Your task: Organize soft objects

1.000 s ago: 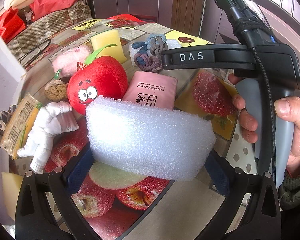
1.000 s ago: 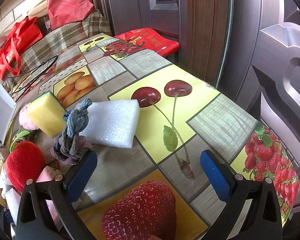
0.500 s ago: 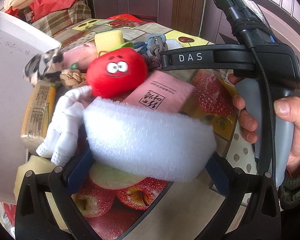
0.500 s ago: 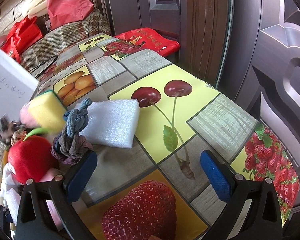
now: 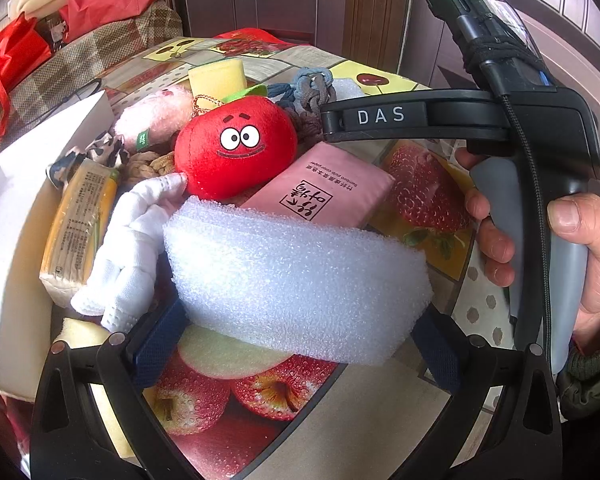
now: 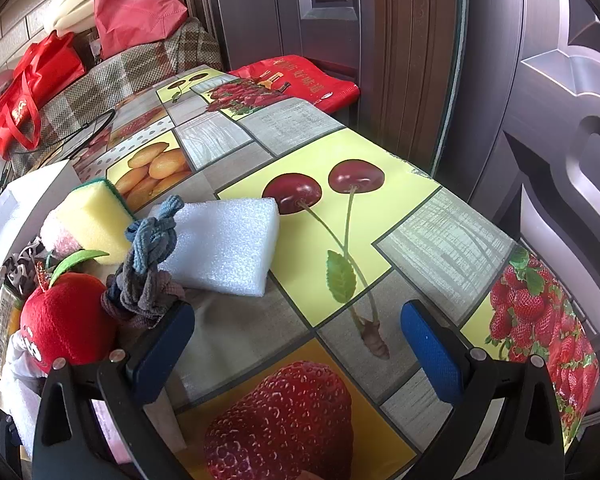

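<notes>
L gripper [image 5: 296, 344] fingers pinch white foam block [image 5: 296, 276] by its ends, above table [image 5: 380, 420]; likely v. light, squashy, grip gently; R gripper [image 6: 296, 344] wide open, empty.

Dark panelled door [image 6: 380, 40] behind fruit-print table [image 6: 440, 240].

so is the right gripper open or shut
Open: the right gripper has its blue fingers spread wide over the tablecloth, with nothing between them.

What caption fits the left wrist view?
Left gripper clamps a white foam block above a pile of soft toys, right gripper alongside.
</notes>
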`<action>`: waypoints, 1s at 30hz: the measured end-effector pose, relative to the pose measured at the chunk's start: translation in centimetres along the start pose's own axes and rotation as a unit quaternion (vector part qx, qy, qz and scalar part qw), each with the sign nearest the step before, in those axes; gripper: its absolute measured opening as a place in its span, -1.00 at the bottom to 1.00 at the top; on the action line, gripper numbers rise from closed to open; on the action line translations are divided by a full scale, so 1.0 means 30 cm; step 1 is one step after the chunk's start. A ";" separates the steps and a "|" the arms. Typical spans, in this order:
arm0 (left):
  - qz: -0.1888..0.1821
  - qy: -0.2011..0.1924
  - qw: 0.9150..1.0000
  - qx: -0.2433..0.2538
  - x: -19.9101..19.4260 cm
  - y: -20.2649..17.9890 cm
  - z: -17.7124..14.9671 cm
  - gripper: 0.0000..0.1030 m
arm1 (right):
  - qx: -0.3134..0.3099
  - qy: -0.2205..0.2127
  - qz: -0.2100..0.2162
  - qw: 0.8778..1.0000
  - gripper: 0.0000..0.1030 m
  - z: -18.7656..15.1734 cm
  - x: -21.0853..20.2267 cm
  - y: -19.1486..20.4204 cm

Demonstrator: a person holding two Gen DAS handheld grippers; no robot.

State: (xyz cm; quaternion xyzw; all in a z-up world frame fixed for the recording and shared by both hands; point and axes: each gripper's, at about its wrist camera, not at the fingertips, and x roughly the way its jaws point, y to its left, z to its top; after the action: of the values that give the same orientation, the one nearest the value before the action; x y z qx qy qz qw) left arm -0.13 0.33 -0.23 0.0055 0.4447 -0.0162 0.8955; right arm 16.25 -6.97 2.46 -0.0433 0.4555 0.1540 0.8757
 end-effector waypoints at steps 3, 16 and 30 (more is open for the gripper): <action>0.000 0.000 1.000 0.000 0.000 0.000 0.000 0.99 | 0.001 -0.003 0.002 1.000 1.00 0.000 0.000 0.001; 0.000 0.000 1.000 0.000 0.000 -0.001 0.000 0.99 | 0.001 -0.007 0.003 1.000 1.00 0.000 0.002 0.001; -0.014 -0.003 1.000 0.005 -0.019 -0.006 -0.013 0.99 | 0.019 -0.013 0.023 0.999 1.00 0.000 -0.011 -0.017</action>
State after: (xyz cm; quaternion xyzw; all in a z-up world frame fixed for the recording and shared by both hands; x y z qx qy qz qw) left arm -0.80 0.18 -0.02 0.0039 0.4422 -0.0306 0.8964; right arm 16.23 -7.51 2.71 -0.0138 0.4477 0.1663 0.8785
